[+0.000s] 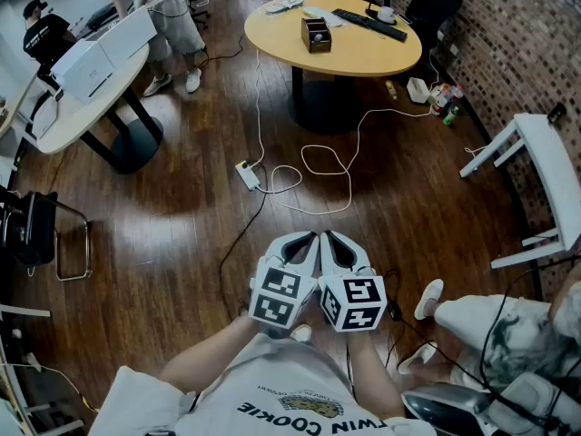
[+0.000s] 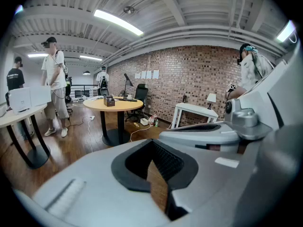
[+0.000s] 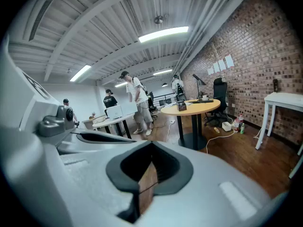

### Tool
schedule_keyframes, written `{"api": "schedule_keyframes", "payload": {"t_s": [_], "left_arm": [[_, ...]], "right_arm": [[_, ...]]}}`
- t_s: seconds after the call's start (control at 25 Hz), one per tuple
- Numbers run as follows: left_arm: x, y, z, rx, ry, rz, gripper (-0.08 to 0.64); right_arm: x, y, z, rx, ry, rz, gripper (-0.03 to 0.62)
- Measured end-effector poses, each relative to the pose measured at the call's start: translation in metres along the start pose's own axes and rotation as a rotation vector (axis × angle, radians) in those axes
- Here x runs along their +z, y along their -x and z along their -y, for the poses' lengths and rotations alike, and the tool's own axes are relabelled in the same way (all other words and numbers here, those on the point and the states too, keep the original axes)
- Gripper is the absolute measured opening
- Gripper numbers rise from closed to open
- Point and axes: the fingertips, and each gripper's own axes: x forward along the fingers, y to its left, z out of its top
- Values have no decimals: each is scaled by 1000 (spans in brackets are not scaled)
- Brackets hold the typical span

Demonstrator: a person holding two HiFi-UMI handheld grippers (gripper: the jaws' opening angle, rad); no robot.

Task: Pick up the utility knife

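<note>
Jaws of the left gripper point(image 1: 309, 241) and right gripper point(image 1: 333, 241) stood clenched on nothing, side by side above the wooden floor point(image 1: 163, 216); I couldn't make out the utility knife.

The person holds both grippers close in front of the chest, side by side, with bare forearms bent in at the elbows. The left gripper point(image 1: 307, 242) and the right gripper point(image 1: 330, 240) point away from the body and slightly downward, and their tips lean toward each other until they nearly meet. Each gripper's jaws are pressed together with nothing between them. The left marker cube point(image 1: 280, 296) and the right marker cube point(image 1: 354, 302) sit next to each other. The left forearm point(image 1: 204, 357) and the right forearm point(image 1: 372, 381) reach in from below.
</note>
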Motion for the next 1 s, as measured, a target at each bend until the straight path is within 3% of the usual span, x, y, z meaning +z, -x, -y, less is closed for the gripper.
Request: {"api": "schedule_keyframes", "payload": {"t_s": [0.28,0.68,1.0], "left_arm": [[28,-73,-71,-2,21,33,5],[98,-176,-194,-75,30,18,5],[144,-237,-249,-108,-19,33,6]], "right_arm": [[38,-93,31,-13,34,27,0],[109,-246,70,-79,3,-14,0],[148,-319,106,-110,-9,-11,2]]}}
